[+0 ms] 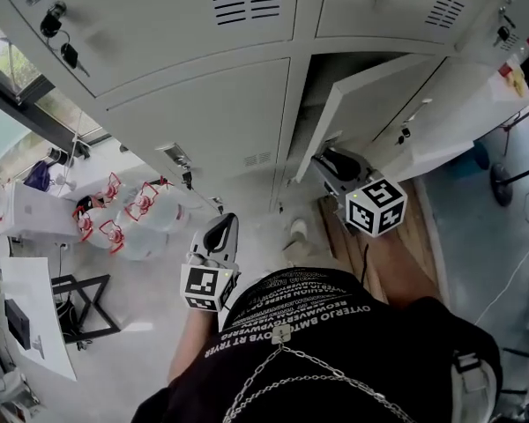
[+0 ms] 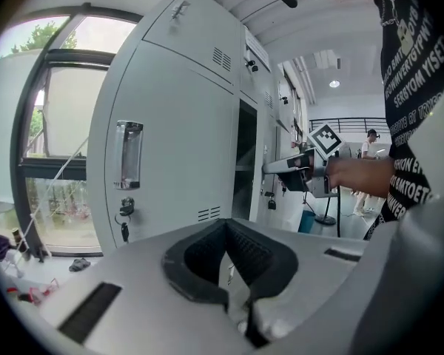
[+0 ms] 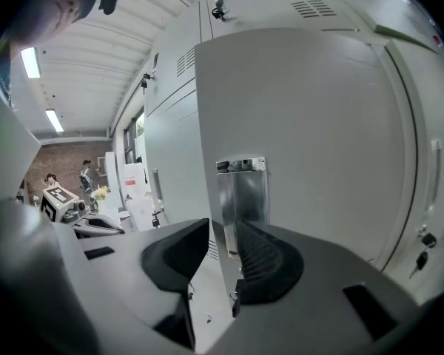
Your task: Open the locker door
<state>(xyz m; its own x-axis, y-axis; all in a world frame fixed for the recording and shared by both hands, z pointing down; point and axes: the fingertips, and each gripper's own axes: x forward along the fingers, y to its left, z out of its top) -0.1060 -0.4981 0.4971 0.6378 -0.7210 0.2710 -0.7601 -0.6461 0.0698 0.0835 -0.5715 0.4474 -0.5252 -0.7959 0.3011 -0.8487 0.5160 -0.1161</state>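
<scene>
Locker door [image 1: 370, 104] swung out, with the right gripper [image 1: 331, 161] astride its edge

The flat, grey-white sheet-metal door stands clear of its one dark compartment [image 1: 335, 79] — contents not visible. The right gripper's two ribbed black pads [image 3: 263, 261] sit slack either side of the door's edge, beside its single chrome recessed handle [image 3: 240, 191]. The left gripper [image 1: 220, 232], well left of the door, is clenched on nothing.
</scene>
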